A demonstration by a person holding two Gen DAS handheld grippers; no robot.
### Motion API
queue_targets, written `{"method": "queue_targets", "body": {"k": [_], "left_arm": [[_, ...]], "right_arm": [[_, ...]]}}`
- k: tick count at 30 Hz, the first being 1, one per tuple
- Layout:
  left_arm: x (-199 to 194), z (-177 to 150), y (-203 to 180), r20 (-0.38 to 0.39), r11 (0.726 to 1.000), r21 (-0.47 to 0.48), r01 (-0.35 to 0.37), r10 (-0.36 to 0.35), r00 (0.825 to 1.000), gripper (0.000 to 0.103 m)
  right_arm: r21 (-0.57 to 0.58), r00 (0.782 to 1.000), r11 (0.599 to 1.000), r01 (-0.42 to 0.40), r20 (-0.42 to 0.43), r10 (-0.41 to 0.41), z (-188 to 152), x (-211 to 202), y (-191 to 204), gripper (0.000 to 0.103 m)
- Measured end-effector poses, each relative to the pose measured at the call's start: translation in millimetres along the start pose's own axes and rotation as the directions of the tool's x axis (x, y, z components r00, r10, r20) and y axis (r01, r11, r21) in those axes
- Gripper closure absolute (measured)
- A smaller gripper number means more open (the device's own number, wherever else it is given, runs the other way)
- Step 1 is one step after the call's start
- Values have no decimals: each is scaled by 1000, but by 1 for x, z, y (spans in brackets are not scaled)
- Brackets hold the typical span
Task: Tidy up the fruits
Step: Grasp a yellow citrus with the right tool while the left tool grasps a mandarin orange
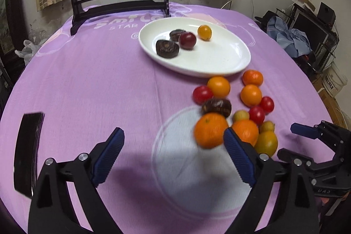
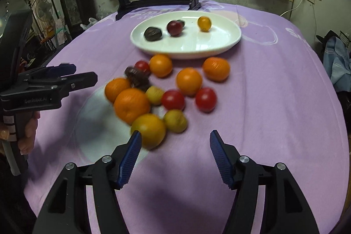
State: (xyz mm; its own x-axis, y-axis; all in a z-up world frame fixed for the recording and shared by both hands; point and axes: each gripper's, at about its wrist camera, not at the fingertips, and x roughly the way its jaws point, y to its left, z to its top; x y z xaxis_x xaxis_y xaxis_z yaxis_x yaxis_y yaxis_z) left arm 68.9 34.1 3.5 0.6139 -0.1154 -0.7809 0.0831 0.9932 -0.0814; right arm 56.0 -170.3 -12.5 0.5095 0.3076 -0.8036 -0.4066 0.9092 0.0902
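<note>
A: Where's the fruit?
B: Loose pile point(image 2: 162, 91) on the tabletop point(image 2: 274, 91), near the plate point(image 2: 219, 45). Both grippers' jaws gape wide, empty.
A: Handling?
B: Tomatoes point(image 2: 172, 99) look soft; grip oranges point(image 2: 131, 104) across the middle, gently.

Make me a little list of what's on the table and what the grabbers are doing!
plate: white, holds two dark fruits, one dark red, one yellow
loose fruit pile: oranges, red tomatoes, yellow fruits, one dark fruit, on the purple tablecloth
left hand-held gripper: open, empty
right hand-held gripper: open, empty
</note>
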Motion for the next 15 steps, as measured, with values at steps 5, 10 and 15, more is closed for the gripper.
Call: {"method": "queue_targets", "body": {"k": [5,10,15], "left_arm": [[4,-16,8,-23,1000,-14,-17,16,1000,11],[11,-19,15,-45,999,-36,-3,1,999,10],[17,-20,17,-62,999,-45,7,-10,998,10]], "right_arm": [[-20,999,1000,-2,-37,1,-9,9,15,38],[-29,998,1000,-3,-57,1,-5,19,24,38],[-36,998,999,15,-61,-17,7,33,31,40]]}}
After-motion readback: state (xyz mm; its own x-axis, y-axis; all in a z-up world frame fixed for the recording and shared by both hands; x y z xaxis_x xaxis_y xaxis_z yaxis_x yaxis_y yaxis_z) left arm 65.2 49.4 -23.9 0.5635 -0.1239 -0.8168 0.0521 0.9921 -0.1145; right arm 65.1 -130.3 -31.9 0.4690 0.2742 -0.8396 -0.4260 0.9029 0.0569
